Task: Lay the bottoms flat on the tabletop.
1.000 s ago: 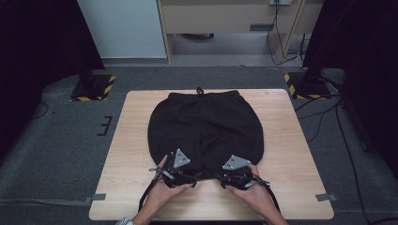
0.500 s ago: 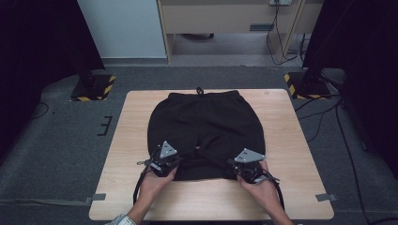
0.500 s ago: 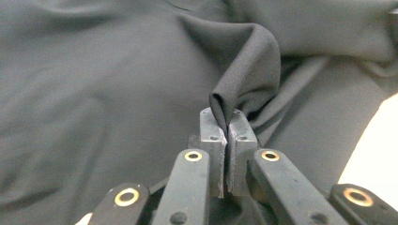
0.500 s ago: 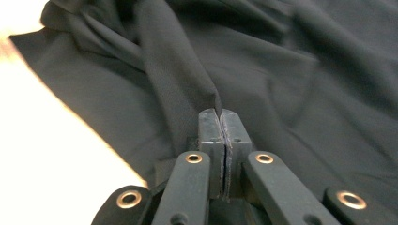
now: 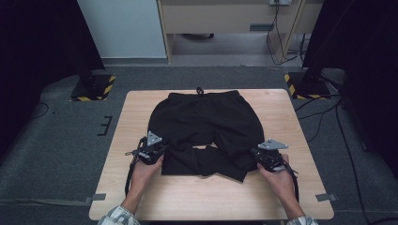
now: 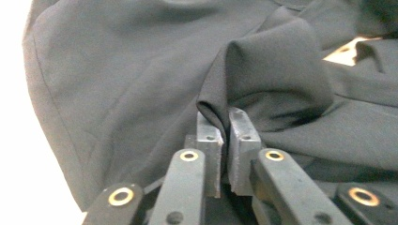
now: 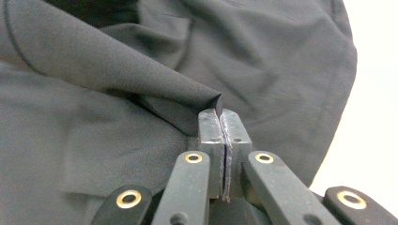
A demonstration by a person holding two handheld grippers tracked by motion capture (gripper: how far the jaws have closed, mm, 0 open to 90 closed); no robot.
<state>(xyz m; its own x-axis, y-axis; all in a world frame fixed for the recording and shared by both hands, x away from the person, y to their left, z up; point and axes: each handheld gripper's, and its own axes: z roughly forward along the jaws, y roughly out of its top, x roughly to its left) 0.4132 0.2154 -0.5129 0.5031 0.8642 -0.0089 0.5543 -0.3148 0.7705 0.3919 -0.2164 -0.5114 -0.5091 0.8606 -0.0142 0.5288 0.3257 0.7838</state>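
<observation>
While both hands worked at the lower centre of the high view, the black shorts (image 5: 206, 124) lay flat on the wooden worktop (image 5: 281, 197), waistband toward the top of the frame and drawstring at the upper edge. The left claw (image 5: 157, 153) sat at the lower left corner of the garment, and the right claw (image 5: 257, 154) at its lower right, the two well apart. In the left gripper view, the left claw (image 6: 224, 123) had just been closing and its jaws pinched a raised fold of the black fabric (image 6: 277, 70). In the right gripper view, the right claw (image 7: 219, 115) was clamped tight on a thin edge of the cloth (image 7: 141, 79), pads nearly meeting. Between the two claws, the lower hem region lay bunched and folded over.
</observation>
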